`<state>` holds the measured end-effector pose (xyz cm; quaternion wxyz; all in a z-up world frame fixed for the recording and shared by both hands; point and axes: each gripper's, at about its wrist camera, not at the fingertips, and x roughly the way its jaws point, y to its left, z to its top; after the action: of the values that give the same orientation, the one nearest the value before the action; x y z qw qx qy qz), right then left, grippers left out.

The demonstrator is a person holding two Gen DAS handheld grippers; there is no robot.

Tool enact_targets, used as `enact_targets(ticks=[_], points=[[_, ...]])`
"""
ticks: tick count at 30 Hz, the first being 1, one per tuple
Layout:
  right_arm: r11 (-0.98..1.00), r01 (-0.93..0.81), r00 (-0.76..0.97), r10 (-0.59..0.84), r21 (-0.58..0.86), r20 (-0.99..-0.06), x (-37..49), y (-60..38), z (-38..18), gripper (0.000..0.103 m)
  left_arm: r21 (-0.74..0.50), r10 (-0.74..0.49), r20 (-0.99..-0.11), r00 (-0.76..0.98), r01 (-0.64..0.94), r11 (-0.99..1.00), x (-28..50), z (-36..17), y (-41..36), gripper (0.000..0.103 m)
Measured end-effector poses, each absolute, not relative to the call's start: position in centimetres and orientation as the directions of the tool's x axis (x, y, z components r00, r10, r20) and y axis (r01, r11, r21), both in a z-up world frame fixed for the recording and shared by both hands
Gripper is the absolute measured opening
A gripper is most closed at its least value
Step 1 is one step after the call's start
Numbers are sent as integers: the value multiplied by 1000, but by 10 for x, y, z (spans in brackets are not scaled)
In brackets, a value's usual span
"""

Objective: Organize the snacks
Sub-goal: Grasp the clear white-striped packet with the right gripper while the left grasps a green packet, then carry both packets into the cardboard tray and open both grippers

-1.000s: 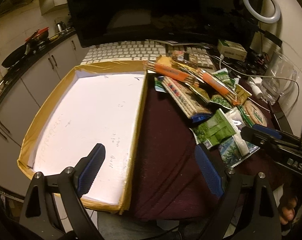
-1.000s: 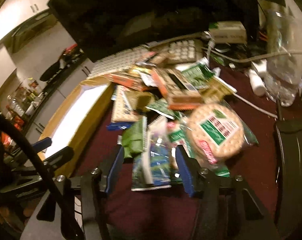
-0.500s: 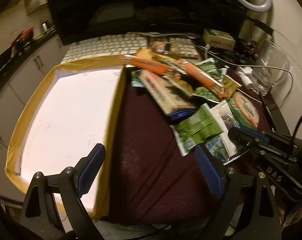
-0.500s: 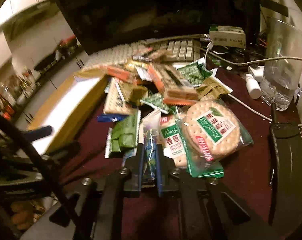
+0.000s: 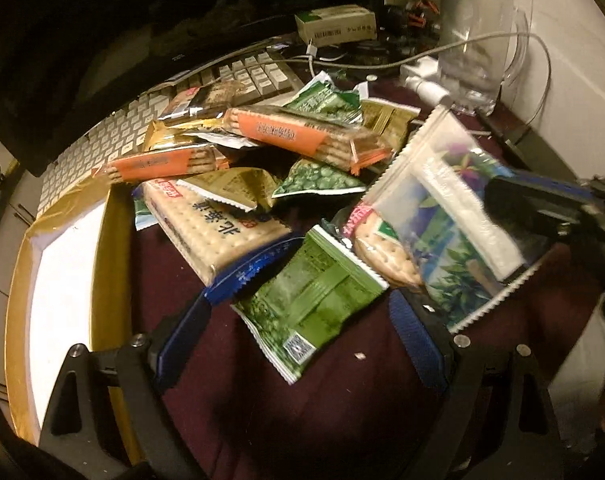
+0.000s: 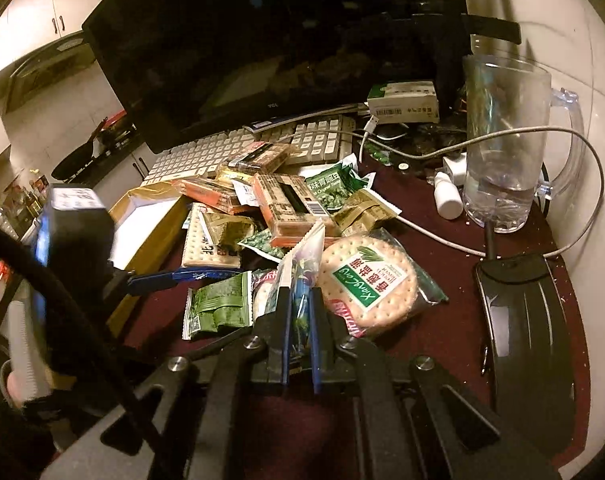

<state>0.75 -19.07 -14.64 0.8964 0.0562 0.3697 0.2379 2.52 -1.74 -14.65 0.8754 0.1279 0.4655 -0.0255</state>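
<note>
Maroon cloth is carrying nearly the whole snack pile while my right gripper is pinching one blue-green sachet off it, my left gripper is hovering spread wide, and the cardboard tray is showing no snack inside.

The left gripper hangs wide open over a green snack packet on the maroon cloth. At right, the right gripper pinches a clear blue-printed packet (lifted, tilted). A cardboard box sits at left, beside cracker packs.
</note>
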Motion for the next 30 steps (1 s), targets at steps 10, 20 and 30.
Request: enact_targets(ticks=[10, 20, 30], points=[[857, -428, 589, 505, 287, -630, 13, -182, -148, 6, 81, 14, -838, 545, 99, 992, -7, -141, 0, 45], [850, -456, 618, 516, 264, -593, 1, -166, -134, 2, -298, -283, -764, 579, 73, 952, -41, -116, 34, 41], [717, -601, 527, 687, 353, -500, -1, -125, -112, 2, -327, -138, -723, 676, -160, 931, -71, -79, 102, 41]])
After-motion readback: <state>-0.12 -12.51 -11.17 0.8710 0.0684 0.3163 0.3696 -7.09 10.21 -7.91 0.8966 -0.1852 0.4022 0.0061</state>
